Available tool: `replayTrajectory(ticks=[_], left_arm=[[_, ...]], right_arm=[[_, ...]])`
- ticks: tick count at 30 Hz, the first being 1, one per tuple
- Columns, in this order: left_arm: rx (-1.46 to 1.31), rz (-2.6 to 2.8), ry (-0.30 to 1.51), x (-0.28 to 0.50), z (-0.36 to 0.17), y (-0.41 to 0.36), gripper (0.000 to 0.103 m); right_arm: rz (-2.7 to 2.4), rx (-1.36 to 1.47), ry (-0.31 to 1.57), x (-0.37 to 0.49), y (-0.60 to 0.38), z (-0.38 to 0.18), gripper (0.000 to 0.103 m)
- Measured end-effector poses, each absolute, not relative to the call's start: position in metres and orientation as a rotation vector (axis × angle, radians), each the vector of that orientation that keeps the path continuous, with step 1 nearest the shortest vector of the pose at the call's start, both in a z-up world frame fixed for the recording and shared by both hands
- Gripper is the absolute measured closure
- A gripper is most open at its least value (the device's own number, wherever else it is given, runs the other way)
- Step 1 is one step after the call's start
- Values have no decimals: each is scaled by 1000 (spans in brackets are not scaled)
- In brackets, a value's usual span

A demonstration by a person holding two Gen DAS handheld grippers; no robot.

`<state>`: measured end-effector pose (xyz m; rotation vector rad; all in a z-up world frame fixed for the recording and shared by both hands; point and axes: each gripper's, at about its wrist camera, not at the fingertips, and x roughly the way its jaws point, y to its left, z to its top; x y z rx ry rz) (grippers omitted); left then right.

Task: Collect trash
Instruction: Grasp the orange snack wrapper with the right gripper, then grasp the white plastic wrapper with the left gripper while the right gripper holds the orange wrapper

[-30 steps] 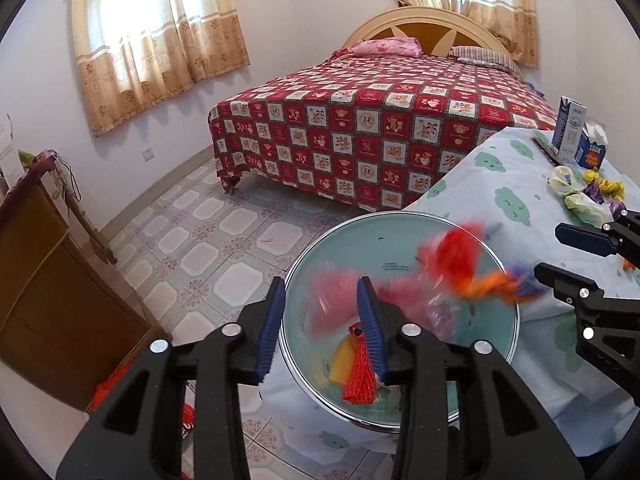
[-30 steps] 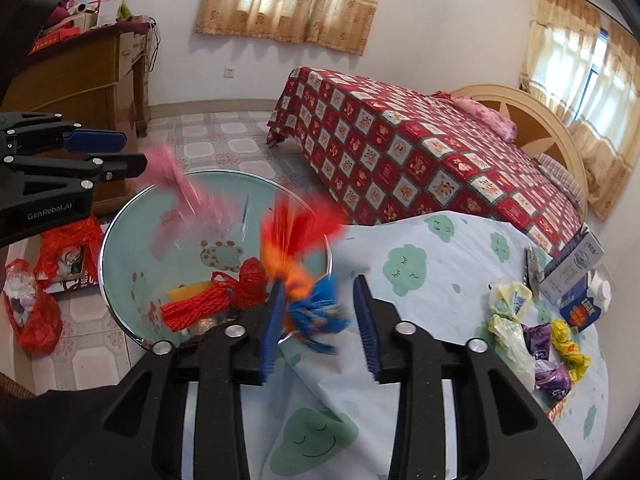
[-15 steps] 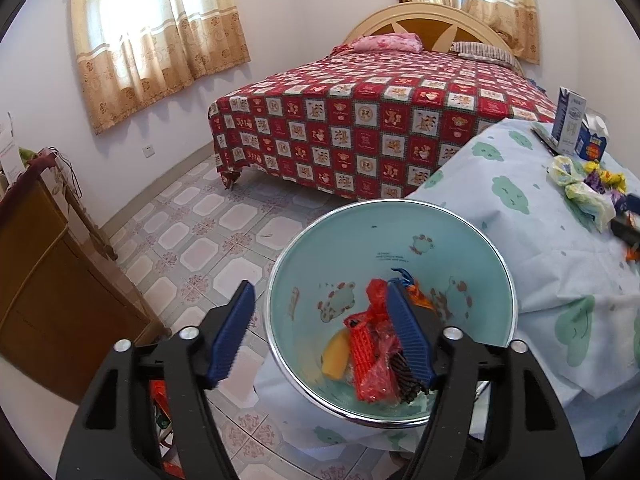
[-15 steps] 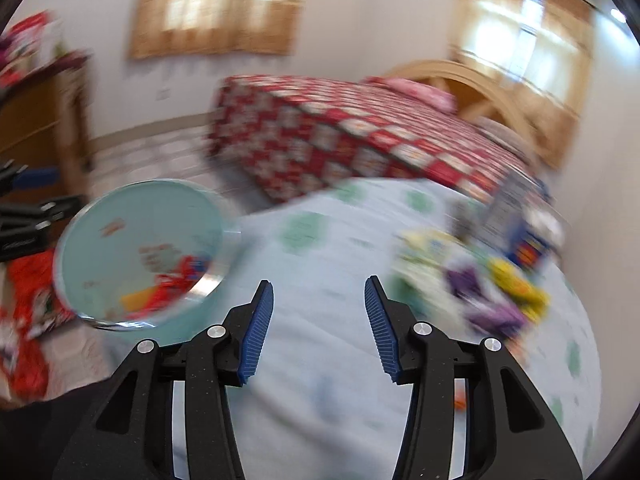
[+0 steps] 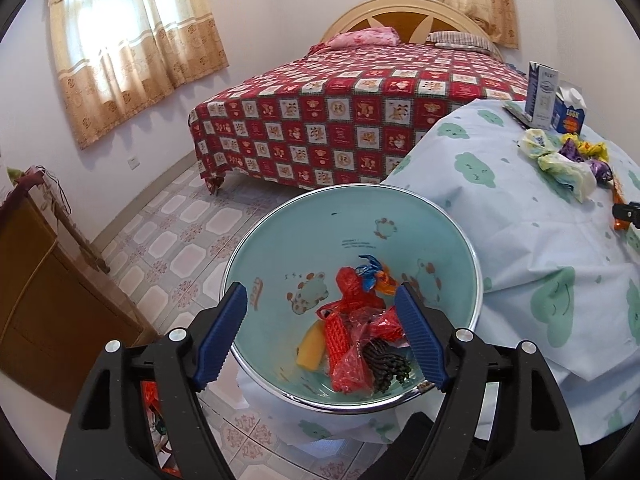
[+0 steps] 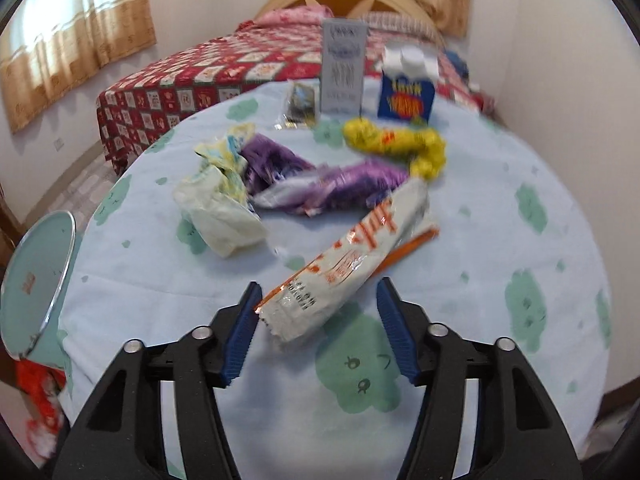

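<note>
Your table (image 6: 500, 240) carried the loose trash in one heap, likely for easy picking. The bowl (image 5: 400, 216) overhung its edge as the bin, wrappers already inside. Your left tongs (image 5: 322, 334) hung spread above it, opening, pinching nothing. Your right tongs (image 6: 316, 330) were closing, the long white wrapper's (image 6: 348, 256) near end between them, untouched.

Crumpled wrappers (image 6: 320, 184) on table; rest in basin (image 5: 400, 216).

Pale-blue tablecloth (image 6: 480, 240) with green clouds; teal bowl (image 5: 304, 240); red checked bedspread (image 5: 360, 112).
</note>
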<state>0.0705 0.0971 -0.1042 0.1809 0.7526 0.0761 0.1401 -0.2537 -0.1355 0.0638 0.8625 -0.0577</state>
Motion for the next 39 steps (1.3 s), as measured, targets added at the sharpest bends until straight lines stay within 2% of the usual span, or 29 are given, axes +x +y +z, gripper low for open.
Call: replayTrajectory(ticks=[2,3,9,21,30,32,35,39], left_arm=[[179,73,751,70,-103,97,27],[178,72,751,70,-103,97,27],[175,64,746,70,-98,90,27],[214,-24,718,73,-86,26,27],[186,-121,698,99,-74,-66,27],[190,-137,701,105,-74,-88,25],[200,-149,702,118,-76,-119,16],[197,-162,728,139,-79,-154,14]], right_arm=[[-45,84,876,139,-258,-138,68],[-40,87,876,137,-260,-139,84],[-26,63,848,124,-265,-135,97],[-36,29,766,96,-288,-120,98],[-140,26,732,84,-335,-121,98],[-156,28,729,83,-347,-122,98],[-176,43,716,80,-362,-122,98],[-171,53,699,77,-373,-122,98]])
